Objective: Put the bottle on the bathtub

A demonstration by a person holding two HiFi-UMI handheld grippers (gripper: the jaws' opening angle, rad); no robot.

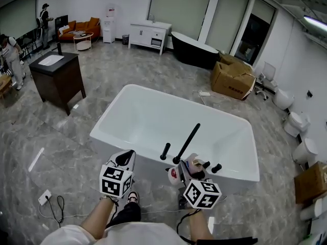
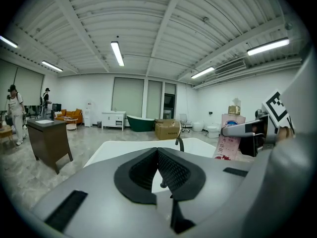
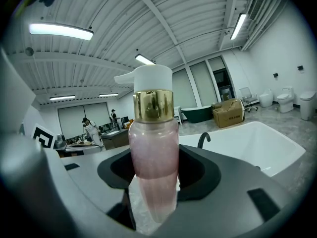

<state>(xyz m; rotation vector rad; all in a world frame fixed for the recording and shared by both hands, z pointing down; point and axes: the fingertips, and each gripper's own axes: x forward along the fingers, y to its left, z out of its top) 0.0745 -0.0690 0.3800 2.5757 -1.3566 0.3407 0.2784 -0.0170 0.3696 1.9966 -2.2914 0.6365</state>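
Note:
A pink pump bottle (image 3: 152, 152) with a gold collar and white pump head stands upright between the jaws of my right gripper (image 3: 153, 175), which is shut on it. In the head view this gripper (image 1: 190, 171) holds the bottle (image 1: 191, 163) just in front of the white bathtub's near rim (image 1: 153, 160), beside the black faucet (image 1: 186, 143). The left gripper (image 1: 124, 160) hovers at the same rim further left. Its jaws (image 2: 157, 170) are shut with nothing between them. From the left gripper view the bottle (image 2: 229, 135) shows to the right.
A dark vanity cabinet (image 1: 56, 78) stands at the left, with people (image 1: 10, 55) behind it. Cardboard boxes (image 1: 232, 78) and a black tub (image 1: 194, 50) sit beyond the bathtub. Toilets (image 1: 296, 124) line the right wall. A socket and cable (image 1: 51, 200) lie on the floor near my feet.

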